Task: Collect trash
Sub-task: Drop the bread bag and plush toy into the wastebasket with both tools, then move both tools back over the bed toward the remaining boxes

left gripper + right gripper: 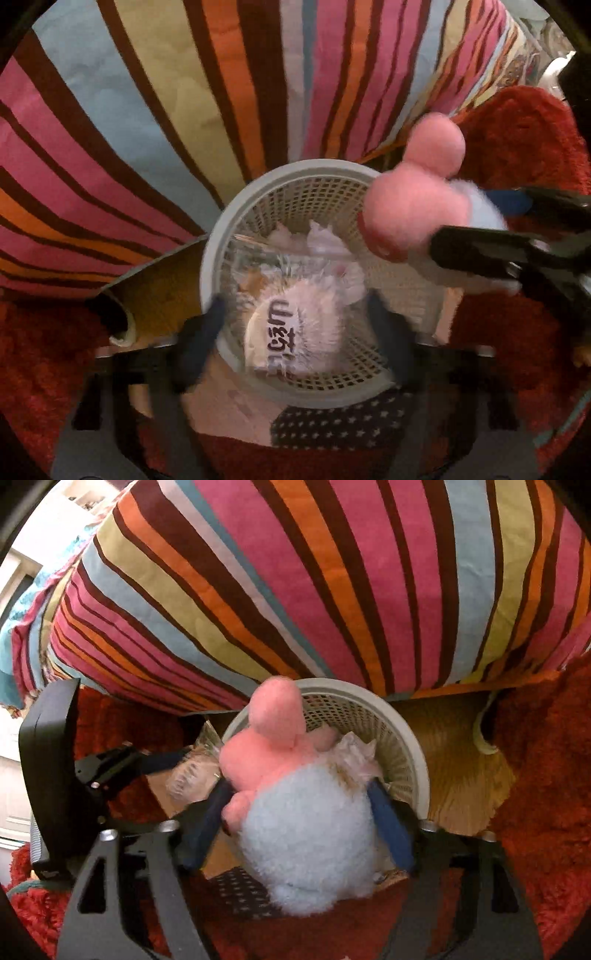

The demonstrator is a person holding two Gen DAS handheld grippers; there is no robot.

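Plush toy (306,834) between right tool (299,808) fingers

both grippers are showing as matte black metal frames with triangular cut-outs in their flat arms. the right gripper (299,812) is carrying long dark blue padded fingers (391,830) and round silver screw heads on the black brackets behind them. the left gripper (299,332) is showing the same dark blue fingers (207,332), blurred, on black linkages with pale metal edges.
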